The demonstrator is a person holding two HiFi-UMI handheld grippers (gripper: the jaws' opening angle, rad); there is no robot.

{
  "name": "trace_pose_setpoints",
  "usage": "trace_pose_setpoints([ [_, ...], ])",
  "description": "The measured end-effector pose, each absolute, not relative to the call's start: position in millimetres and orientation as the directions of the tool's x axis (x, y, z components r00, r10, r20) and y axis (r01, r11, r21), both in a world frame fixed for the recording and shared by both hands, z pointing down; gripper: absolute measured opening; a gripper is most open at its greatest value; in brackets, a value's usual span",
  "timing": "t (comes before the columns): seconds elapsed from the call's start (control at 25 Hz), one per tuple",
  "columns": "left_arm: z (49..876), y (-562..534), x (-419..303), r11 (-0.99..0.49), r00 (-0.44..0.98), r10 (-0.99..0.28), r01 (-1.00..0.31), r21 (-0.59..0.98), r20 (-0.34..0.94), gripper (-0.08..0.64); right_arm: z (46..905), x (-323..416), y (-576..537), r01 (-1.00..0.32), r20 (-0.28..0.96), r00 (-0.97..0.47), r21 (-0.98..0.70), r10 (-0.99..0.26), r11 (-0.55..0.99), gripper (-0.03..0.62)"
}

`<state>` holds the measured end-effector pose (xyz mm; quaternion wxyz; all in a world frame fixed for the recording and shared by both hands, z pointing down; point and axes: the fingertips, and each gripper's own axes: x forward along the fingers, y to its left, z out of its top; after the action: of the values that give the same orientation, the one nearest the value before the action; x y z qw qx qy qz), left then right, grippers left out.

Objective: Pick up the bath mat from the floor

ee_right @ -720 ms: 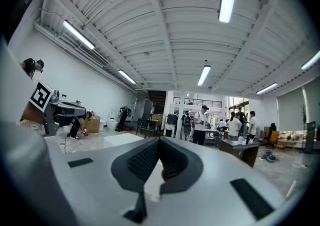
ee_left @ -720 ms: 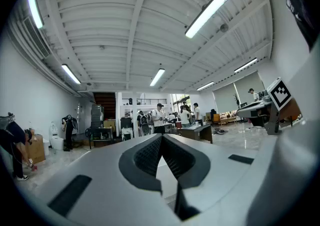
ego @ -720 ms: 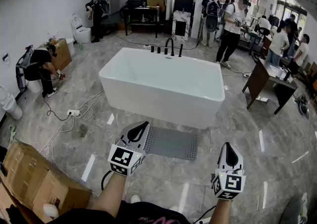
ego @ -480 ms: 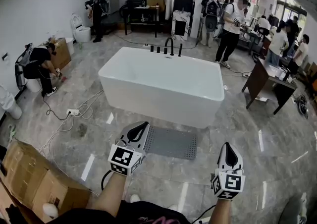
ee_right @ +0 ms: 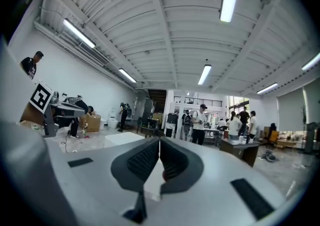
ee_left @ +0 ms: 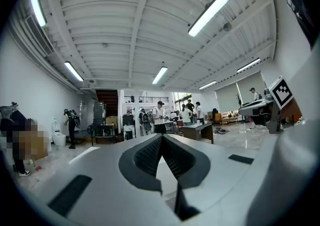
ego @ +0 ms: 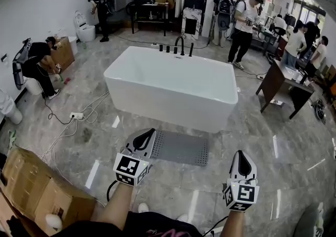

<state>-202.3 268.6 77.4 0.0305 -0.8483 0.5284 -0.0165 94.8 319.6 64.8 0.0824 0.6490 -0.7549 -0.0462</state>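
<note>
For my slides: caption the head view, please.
Left hand-held gripper and right hand-held gripper, both shut, near a grey perforated bath mat beside a white freestanding bathtub.

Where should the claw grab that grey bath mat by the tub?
Probably a near corner of the bath mat, coming down from above on the person's side. It lies flat, so only an edge can be pinched, and the bathtub crowds its far side.

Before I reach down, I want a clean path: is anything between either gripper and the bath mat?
Nothing visible does: bare floor separates the right gripper from the bath mat; the left gripper overlaps its edge.
</note>
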Motion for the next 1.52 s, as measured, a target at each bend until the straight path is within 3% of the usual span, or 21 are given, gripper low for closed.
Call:
trace_pose_setpoints([
  [0.76, 107.8, 244.5, -263.9, -0.517, 0.516, -0.856, -0.854, -0.055, 0.024, 0.006, 74.7, 18.3, 308.3, -0.978, 0.072, -0.075, 0.191, -0.995, 0.087, 0.021],
  [1.16, 121.9, 171.7, -236.3, -0.520, 0.518, -0.854, -0.849, -0.088, 0.047, 0.006, 97.5, 47.3, 231.8, -0.982, 0.071, -0.076, 0.169, -0.995, 0.087, 0.021],
  [1.52, 132.9, 61.4, -154.2, -0.476, 0.471, -0.879, -0.874, -0.092, 0.077, 0.006, 114.4, 145.5, 108.3, -0.981, 0.115, -0.103, 0.155, -0.988, 0.120, 0.021],
])
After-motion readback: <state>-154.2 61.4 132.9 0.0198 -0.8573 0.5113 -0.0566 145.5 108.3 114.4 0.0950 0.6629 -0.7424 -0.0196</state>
